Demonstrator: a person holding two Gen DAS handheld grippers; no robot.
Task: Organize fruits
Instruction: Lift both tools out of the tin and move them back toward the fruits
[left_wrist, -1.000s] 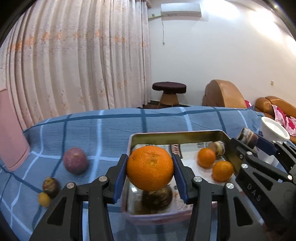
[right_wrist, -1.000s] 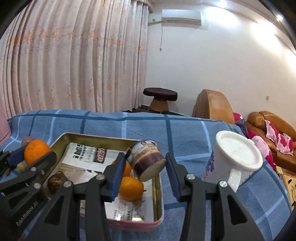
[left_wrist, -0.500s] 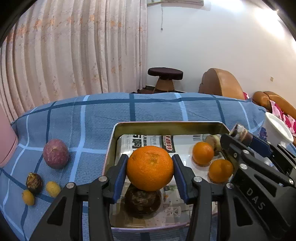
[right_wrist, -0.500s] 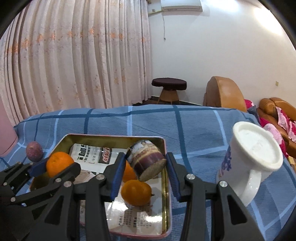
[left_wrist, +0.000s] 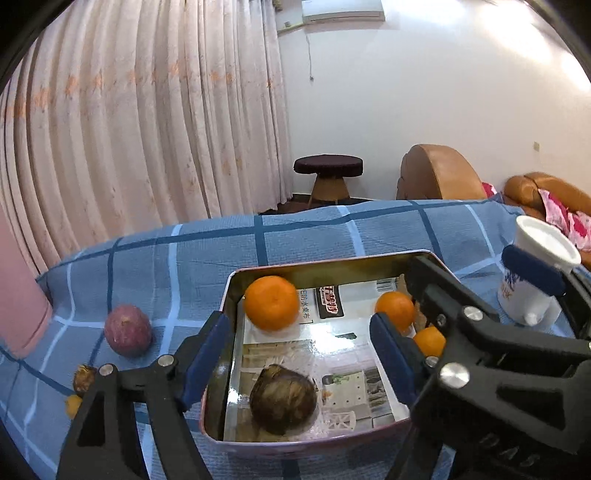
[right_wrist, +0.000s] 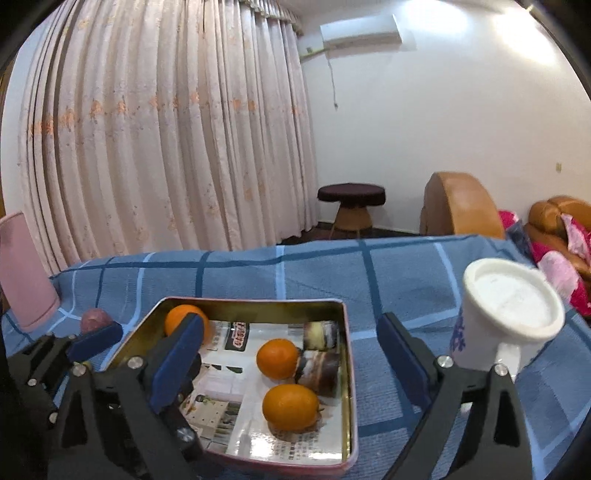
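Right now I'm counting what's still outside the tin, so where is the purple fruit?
The purple fruit lies on the blue checked cloth, left of the tin tray in the left wrist view, beyond the left gripper.

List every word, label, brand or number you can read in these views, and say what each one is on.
"DAS" – raised letters on the black body of the right hand-held gripper, seen from the left wrist.
Newspaper lining the tin tray: a black label with red characters and a barcode, too blurred to read.
White cup: blue print on its side, unreadable.
Nothing else bears legible text.
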